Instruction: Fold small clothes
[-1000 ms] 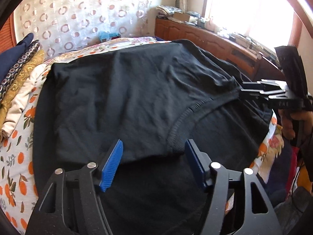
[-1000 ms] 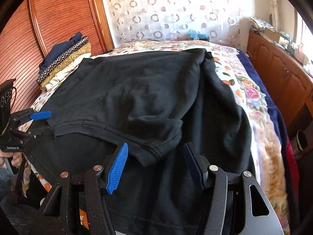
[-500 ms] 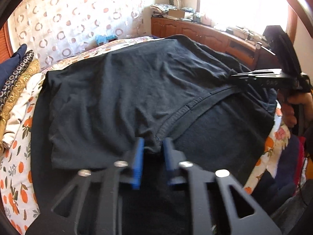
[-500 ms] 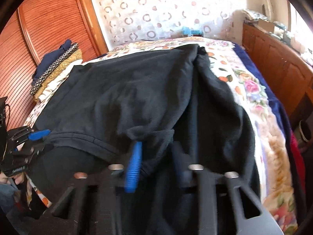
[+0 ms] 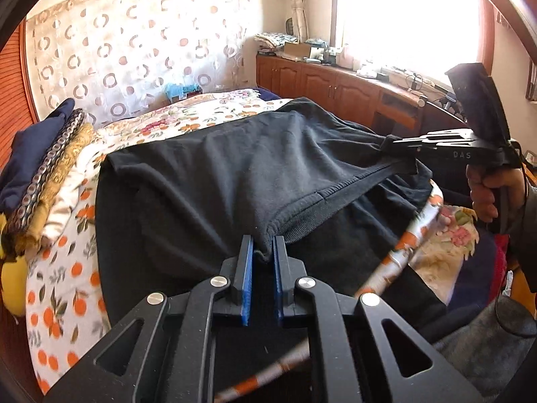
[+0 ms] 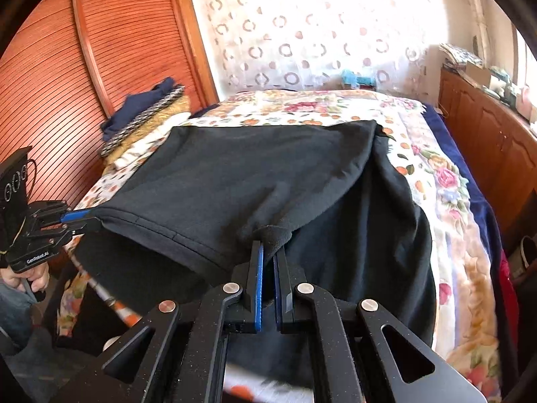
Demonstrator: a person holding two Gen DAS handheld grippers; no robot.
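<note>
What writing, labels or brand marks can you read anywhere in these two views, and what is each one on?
"DAS" on the side of the right gripper, as seen from the left wrist view.
A small white brand mark on the body of the left gripper, seen from the right wrist view: too small and blurred to read.
No readable text on the black garment, the bedsheet or the items on the cabinet.

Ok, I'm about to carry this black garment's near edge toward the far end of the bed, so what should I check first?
1. Left hand-held gripper shut on the black garment hem corner: ok.
2. Right hand-held gripper shut on the other corner: ok.
3. Ribbed hem taut between both grips: ok.
4. Far bedspread bare for landing: ok.
5. Folded pile beside the garment, apart from it: ok.
6. Layers underneath lying flat: cannot tell.
</note>
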